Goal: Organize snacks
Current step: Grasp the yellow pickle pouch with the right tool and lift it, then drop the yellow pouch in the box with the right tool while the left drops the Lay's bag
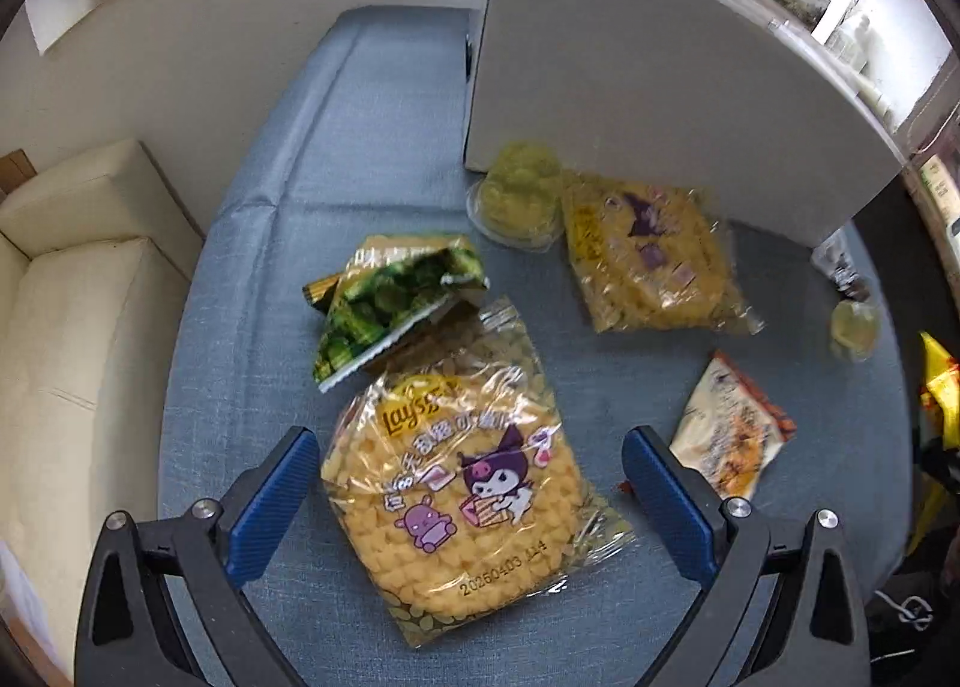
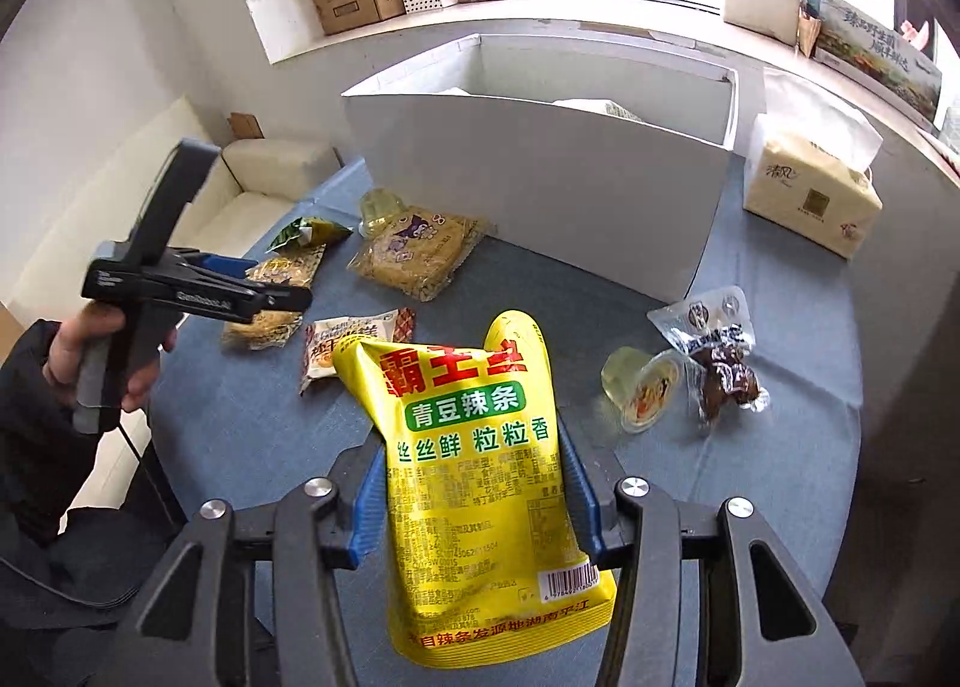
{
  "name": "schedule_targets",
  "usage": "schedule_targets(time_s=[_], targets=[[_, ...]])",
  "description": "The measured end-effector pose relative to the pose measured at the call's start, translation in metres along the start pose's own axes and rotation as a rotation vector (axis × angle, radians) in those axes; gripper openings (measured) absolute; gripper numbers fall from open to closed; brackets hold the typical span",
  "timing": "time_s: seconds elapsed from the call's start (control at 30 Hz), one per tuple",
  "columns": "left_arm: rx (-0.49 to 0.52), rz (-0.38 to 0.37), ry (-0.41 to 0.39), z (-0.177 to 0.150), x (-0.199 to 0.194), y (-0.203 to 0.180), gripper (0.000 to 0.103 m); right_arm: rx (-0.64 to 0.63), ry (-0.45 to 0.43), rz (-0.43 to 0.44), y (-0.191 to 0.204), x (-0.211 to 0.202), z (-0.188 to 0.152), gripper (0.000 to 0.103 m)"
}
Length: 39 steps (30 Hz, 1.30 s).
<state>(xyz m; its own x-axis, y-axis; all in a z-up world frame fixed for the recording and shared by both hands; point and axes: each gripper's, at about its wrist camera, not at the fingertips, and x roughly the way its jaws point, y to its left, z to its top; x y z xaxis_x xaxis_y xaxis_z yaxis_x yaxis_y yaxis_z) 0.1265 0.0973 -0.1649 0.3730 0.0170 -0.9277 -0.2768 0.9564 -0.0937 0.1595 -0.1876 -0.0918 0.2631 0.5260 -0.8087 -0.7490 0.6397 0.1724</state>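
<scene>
Right gripper (image 2: pixel 474 501) has its fingers clamped on a yellow spicy-strip bag (image 2: pixel 480 483), held up above the blue tabletop (image 2: pixel 780 477). Left gripper (image 1: pixel 471 483) hovers with fingers spread wide either side of a clear Lay's bag (image 1: pixel 462 483) lying flat. Green bag (image 1: pixel 390 303) touches it at 11 o'clock, and farther back at 1 o'clock stands the white box (image 1: pixel 648 105).
</scene>
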Motion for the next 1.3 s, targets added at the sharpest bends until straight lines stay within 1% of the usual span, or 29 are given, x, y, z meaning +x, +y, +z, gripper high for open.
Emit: schedule_targets(time_s=[0.03,0.07,0.13,0.23,0.3,0.37,0.47,0.53,0.57,0.63,0.7,0.77,0.83,0.9,1.0,1.07,1.13,1.23,1.27,1.3], targets=[[0.014,0.040,-0.016,-0.002,-0.001,-0.002,0.084,0.004,0.005,0.002,0.001,0.002,-0.001,0.054],[0.021,0.047,-0.025,-0.004,-0.003,-0.003,0.083,0.006,0.006,0.004,0.001,0.002,-0.002,0.054],[0.018,-0.005,-0.031,-0.006,-0.006,-0.001,0.082,0.014,0.009,0.008,0.002,0.006,-0.004,0.054],[0.014,-0.021,-0.039,-0.010,-0.012,0.004,0.081,0.022,0.005,0.020,0.006,0.014,-0.006,0.054],[-0.001,-0.054,-0.061,-0.013,-0.024,0.006,0.081,0.023,0.000,0.026,0.009,0.014,-0.006,0.054],[0.003,-0.087,-0.103,-0.014,-0.045,0.009,0.081,0.026,-0.014,0.036,0.012,0.012,-0.004,0.054],[0.051,-0.134,-0.194,-0.007,-0.082,0.001,0.081,0.031,-0.051,0.035,0.013,0.005,0.003,0.054],[0.088,-0.143,-0.241,0.005,-0.103,-0.009,0.081,0.042,-0.096,0.025,0.011,-0.004,0.015,0.054],[0.105,-0.152,-0.267,0.017,-0.116,-0.017,0.081,0.058,-0.123,0.025,0.008,-0.010,0.023,0.054],[0.138,-0.176,-0.317,0.044,-0.134,-0.028,0.081,0.088,-0.190,0.029,0.001,-0.024,0.044,0.054],[0.176,-0.170,-0.363,0.077,-0.147,-0.044,0.081,0.090,-0.262,0.016,-0.004,-0.039,0.070,0.054],[0.208,-0.162,-0.399,0.106,-0.155,-0.060,0.081,0.113,-0.317,0.007,-0.013,-0.049,0.097,0.054],[0.224,-0.171,-0.409,0.135,-0.154,-0.071,0.081,0.131,-0.341,-0.018,-0.025,-0.051,0.122,0.054],[0.250,-0.165,-0.419,0.163,-0.148,-0.082,0.081,0.129,-0.341,-0.053,-0.033,-0.044,0.146,0.054],[0.256,-0.157,-0.390,0.194,-0.134,-0.094,0.081,0.165,-0.299,-0.080,-0.052,-0.023,0.174,0.054],[0.245,-0.155,-0.361,0.208,-0.119,-0.099,0.081,0.191,-0.276,-0.104,-0.063,-0.006,0.187,0.054],[0.255,-0.134,-0.342,0.214,-0.103,-0.104,0.082,0.226,-0.240,-0.120,-0.076,0.010,0.195,0.054],[0.271,-0.116,-0.324,0.216,-0.087,-0.108,0.082,0.287,-0.220,-0.103,-0.097,0.026,0.200,0.054],[0.268,-0.124,-0.314,0.216,-0.082,-0.107,0.083,0.295,-0.212,-0.098,-0.101,0.031,0.200,0.056],[0.266,-0.138,-0.305,0.217,-0.079,-0.106,0.084,0.296,-0.206,-0.092,-0.103,0.034,0.200,0.063]])
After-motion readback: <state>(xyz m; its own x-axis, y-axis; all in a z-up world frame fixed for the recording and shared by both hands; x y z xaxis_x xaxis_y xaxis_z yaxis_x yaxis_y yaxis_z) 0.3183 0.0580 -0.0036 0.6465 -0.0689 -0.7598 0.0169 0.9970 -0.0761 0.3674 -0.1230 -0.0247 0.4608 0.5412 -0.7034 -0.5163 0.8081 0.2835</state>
